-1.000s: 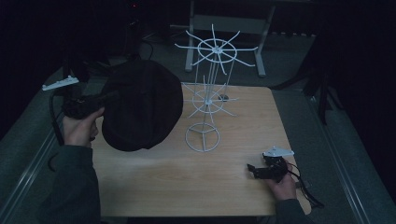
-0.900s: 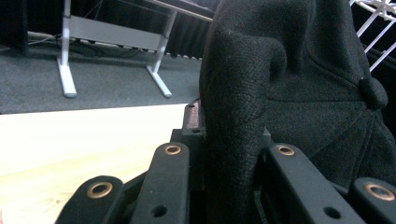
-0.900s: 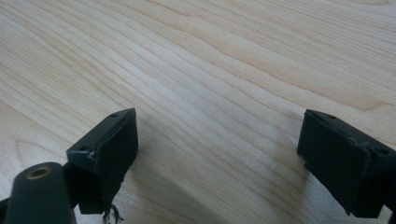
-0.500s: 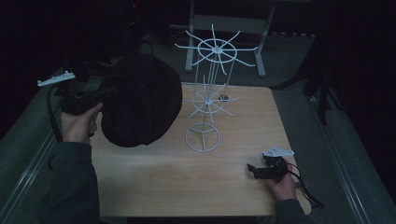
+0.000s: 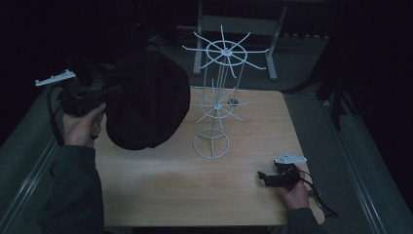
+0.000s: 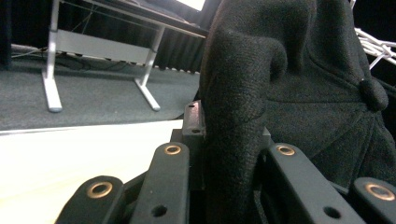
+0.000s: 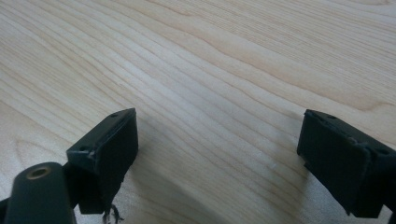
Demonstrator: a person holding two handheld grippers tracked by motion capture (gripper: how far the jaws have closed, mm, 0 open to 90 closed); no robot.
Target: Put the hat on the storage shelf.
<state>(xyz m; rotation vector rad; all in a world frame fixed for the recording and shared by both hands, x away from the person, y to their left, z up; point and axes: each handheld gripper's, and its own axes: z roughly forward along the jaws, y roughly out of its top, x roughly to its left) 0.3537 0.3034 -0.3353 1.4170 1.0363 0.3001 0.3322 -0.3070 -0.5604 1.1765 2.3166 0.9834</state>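
One black cap (image 5: 146, 100) upright, crown facing right

Black felt hat (image 5: 146, 100), lifted beside white wire rack (image 5: 216, 102)

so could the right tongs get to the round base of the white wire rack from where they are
Probably yes. The right tongs sit open and empty low over the pale wooden table, and bare tabletop lies between them and the white wire rack. The black fabric hat, held by the left tongs, hangs on the rack's far side.
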